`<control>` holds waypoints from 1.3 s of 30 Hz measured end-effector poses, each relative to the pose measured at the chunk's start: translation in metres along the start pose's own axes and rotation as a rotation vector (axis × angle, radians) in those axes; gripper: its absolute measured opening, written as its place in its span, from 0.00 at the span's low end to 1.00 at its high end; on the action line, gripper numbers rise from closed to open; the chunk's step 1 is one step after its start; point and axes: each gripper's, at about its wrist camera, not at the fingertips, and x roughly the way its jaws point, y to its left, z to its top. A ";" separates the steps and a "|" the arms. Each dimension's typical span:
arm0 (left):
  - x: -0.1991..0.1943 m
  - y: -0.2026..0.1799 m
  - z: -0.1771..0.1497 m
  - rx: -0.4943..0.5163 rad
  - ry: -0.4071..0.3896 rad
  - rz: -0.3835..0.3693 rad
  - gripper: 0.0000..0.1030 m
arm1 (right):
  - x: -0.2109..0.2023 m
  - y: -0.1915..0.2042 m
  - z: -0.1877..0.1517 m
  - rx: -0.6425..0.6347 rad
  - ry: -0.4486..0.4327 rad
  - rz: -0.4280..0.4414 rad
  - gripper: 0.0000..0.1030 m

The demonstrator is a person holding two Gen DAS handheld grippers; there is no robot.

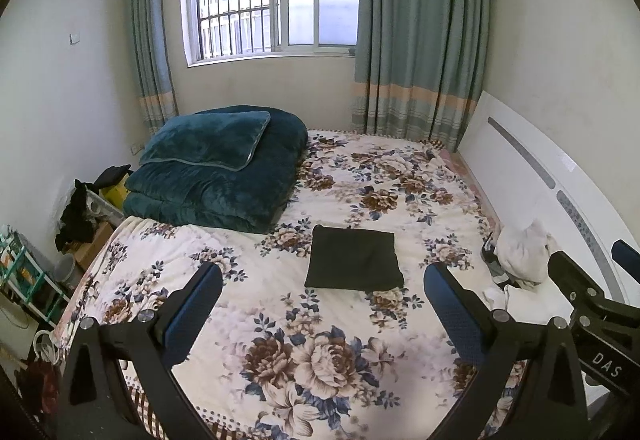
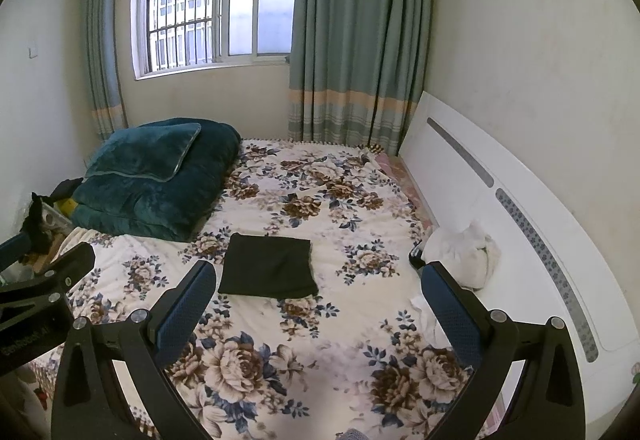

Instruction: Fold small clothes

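Ahead of both sets of jaws, a dark garment (image 1: 354, 258) lies on the floral bed sheet (image 1: 320, 360) as a flat, squared-off rectangle. It appears already folded. Neither gripper touches it.

Left gripper (image 1: 322, 304): jaws spread wide, nothing between them. The dark garment sits beyond the fingertips, roughly centred between the two pads.

Right gripper (image 2: 320, 304): jaws likewise spread wide and empty. In this view the dark garment (image 2: 268, 266) lies beyond the left-hand finger, and a loose pile of white clothes (image 2: 460, 254) lies just beyond the right-hand finger, against the white headboard (image 2: 520, 199). Smaller white pieces (image 2: 426, 314) lie on the sheet close to that finger.

Step in hand, as judged: one garment is finished, and both grippers are free and raised above the sheet, between items.

Next move, as judged: bring the right gripper forward and outward to the white pile, close on a single piece only, and draw it to bare sheet in front of the jaws. Separate it cleanly; the pile is crumpled and pieces may cling together. Spread it flat before any fold.

A folded teal quilt (image 1: 216, 175) lies far beyond the left jaws, clear of the working area.
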 end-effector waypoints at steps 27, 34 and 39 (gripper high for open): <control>-0.003 0.000 0.000 -0.002 -0.008 0.009 1.00 | -0.002 0.004 -0.005 0.012 -0.004 0.006 1.00; -0.003 -0.001 0.000 -0.002 -0.008 0.009 1.00 | -0.002 0.005 -0.007 0.013 -0.006 0.004 1.00; -0.004 -0.002 0.001 0.001 -0.015 0.016 1.00 | -0.004 0.003 -0.009 0.018 -0.007 0.002 1.00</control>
